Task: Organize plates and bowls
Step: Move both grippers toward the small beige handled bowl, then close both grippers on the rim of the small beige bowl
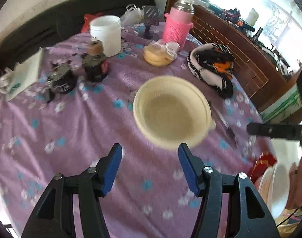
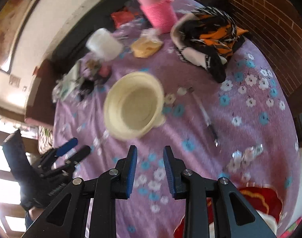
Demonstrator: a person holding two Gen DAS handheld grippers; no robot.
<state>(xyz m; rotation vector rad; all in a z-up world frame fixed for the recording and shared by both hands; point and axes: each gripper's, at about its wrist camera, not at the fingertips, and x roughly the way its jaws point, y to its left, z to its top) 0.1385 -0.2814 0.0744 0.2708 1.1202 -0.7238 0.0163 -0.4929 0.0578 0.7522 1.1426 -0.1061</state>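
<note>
A round table (image 1: 57, 130) under a purple cloth with blue and white flowers carries everything; near its middle sits a stack of cream bowls (image 1: 171, 112); behind them a white tub (image 1: 106, 34), a jar in a pink knitted sleeve (image 1: 177, 25) and a yellowish bagged lump (image 1: 157, 56); at the left 2 dark bottles (image 1: 95, 63); at the right a black, white and orange cloth (image 1: 212, 69); a pen (image 2: 207, 120) lies beside the bowls.

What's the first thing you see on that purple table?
The cream bowl jumps out, sitting mid-table on the purple flowered cloth. Behind it stands a bottle in a pink knitted sleeve, with a black, white and orange cloth bundle to the right.
</note>
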